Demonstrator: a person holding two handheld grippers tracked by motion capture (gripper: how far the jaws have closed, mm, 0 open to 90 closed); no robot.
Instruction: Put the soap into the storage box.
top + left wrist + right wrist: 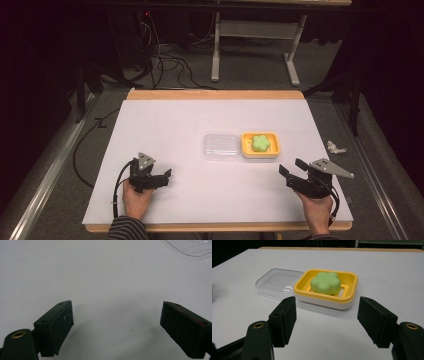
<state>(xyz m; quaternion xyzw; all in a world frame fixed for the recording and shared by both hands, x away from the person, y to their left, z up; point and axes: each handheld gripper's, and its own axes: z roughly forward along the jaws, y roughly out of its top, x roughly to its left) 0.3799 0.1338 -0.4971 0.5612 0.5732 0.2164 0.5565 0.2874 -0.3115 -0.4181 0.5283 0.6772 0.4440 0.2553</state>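
1. Right gripper (327, 317) hangs low over the white table (165, 130) with its jaws apart and nothing between them; I see the yellow soap dish (329, 293) straight ahead, near but untouched, a green flower-shaped soap (325, 282) lying inside it.

2. Left gripper (117, 327) rests near the front edge with its jaws spread wide and empty over bare tabletop; a corner of the clear lid (192, 247) shows at the top right of its view.

3. I judge the main risk to be a nudge: a jaw coming in low could push the light dish across the smooth surface instead of straddling it.

4. Lid (278, 282) and dish sit touching side by side, so I expect a shove on one to shift the other, and a jaw placed on the dish's left rim could catch the lid.

5. Soap stands above the rim; a grip taken too high might pinch or dent it, or tip it out.

6. Open room is generous: bare table lies on every side of the pair, well away from the wooden edges (215, 95). I keep my approach clear of the right border, where a crumpled scrap (336, 147) lies off the table.
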